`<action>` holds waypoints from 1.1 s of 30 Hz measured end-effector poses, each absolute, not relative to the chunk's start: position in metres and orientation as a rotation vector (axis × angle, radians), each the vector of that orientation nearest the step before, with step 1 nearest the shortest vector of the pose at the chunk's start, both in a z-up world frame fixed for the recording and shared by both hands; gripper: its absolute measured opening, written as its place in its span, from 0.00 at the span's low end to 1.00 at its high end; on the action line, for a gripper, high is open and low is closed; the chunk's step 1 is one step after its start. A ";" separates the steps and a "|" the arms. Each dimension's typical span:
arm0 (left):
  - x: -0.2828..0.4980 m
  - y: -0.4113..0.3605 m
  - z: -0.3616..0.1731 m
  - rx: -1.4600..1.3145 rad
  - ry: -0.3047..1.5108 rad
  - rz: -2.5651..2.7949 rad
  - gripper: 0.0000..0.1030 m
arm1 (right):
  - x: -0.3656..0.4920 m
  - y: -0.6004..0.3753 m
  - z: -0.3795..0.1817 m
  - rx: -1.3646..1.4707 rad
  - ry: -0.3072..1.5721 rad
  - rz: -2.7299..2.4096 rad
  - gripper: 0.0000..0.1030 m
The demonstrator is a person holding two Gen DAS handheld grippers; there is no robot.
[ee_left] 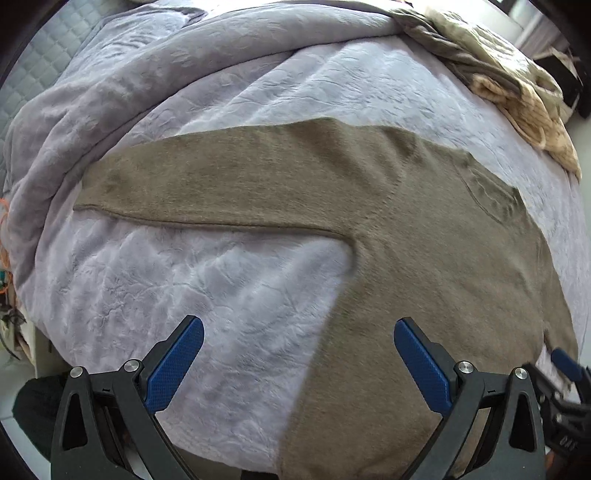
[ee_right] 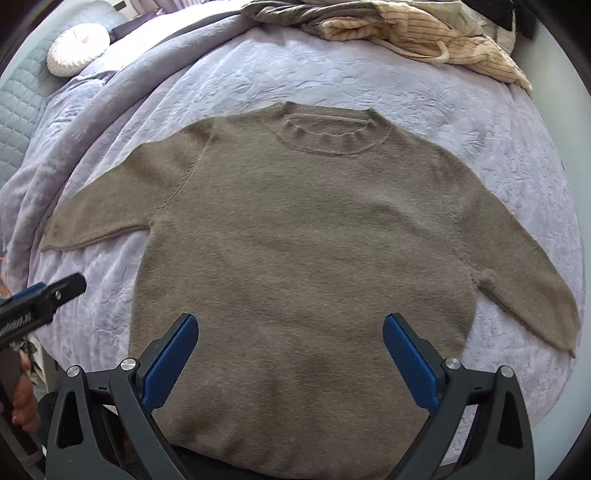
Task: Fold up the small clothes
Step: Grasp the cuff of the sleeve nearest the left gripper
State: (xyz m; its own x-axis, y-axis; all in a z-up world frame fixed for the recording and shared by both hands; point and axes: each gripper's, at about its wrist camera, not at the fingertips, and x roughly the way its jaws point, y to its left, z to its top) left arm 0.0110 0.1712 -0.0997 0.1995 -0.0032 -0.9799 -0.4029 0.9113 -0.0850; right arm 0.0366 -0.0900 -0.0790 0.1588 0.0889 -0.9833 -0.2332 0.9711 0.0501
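Sweater [ee_right: 303, 236] lies flat (both sleeves out) on blanket [ee_right: 461, 110].

Lavender-blanketed bed [ee_right: 480, 122] carries flat taupe sweater [ee_right: 295, 240] and clothes pile [ee_right: 424, 33].

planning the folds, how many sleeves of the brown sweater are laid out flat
2. One sleeve stretches out to the left of the fuzzy brown knit sweater, the other sleeve to the right; both lie flat on the lilac quilted bedspread.

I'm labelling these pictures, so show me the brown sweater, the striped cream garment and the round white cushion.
brown sweater [ee_right: 303, 236]: right wrist view, on its chest.
striped cream garment [ee_right: 417, 33]: right wrist view, on its ribbed fabric.
round white cushion [ee_right: 75, 48]: right wrist view, on its pleated top.
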 end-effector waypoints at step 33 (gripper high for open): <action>0.039 0.350 -0.105 -0.745 0.825 0.199 0.09 | 0.013 -0.043 -0.072 -0.112 1.415 0.283 0.97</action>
State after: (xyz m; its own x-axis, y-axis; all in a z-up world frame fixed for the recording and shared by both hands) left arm 0.0389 0.3499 -0.1051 0.6763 -0.1167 -0.7273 -0.4356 0.7329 -0.5227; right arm 0.0127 -0.0426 -0.0720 0.1280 0.1278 -0.9835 -0.2604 0.9612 0.0910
